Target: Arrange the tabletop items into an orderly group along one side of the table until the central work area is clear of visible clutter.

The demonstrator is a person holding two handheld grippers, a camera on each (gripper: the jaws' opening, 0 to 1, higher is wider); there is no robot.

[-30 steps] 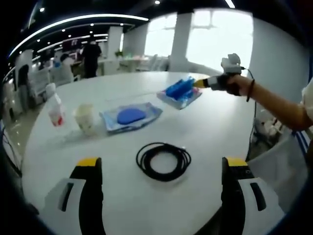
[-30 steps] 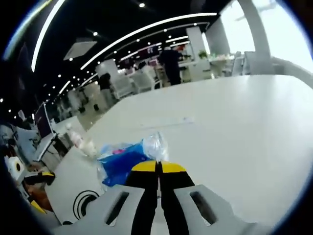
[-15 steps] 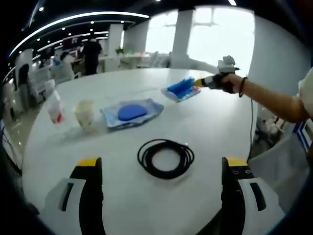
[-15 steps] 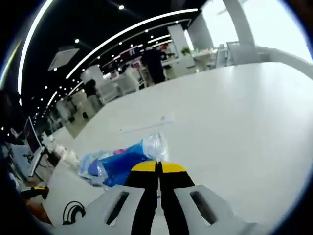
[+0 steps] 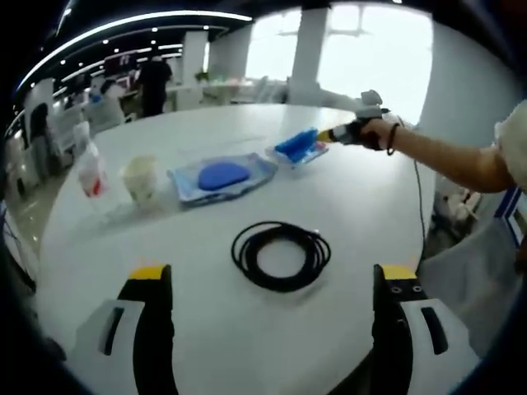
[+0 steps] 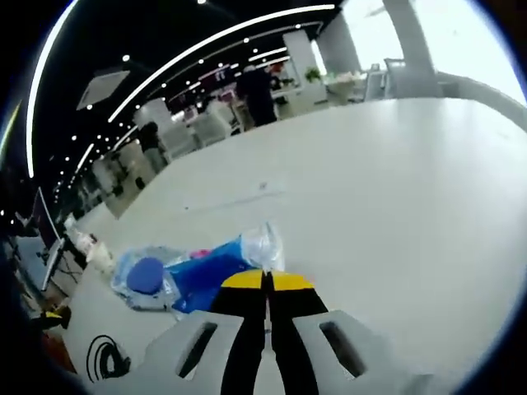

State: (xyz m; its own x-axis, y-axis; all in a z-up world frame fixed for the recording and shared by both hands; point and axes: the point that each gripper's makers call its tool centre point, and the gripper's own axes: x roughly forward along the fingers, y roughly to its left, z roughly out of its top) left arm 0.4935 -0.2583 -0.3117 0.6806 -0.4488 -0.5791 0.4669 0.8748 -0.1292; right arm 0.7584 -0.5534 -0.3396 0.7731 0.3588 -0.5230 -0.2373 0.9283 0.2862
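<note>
My right gripper [image 6: 266,284] is shut on the edge of a clear plastic packet with blue contents [image 6: 216,267], held low over the white table [image 6: 370,189]. In the left gripper view that same gripper [image 5: 333,136] holds the packet [image 5: 298,146] beyond a second clear bag with a round blue item [image 5: 221,175]. A black coiled cable [image 5: 281,254] lies in the middle. A paper cup [image 5: 138,179] and a small bottle with a red label [image 5: 90,172] stand at the left. My left gripper [image 5: 268,284] is open, its jaws wide apart near the table's front edge.
The person's forearm [image 5: 449,160] reaches in from the right. A second bag with a blue disc [image 6: 146,276] and the cable [image 6: 105,355] lie at the lower left in the right gripper view. Other tables and people stand far behind.
The right gripper has carried the blue packet lower and closer to the bag with the blue disc. The left gripper stays open in place.
</note>
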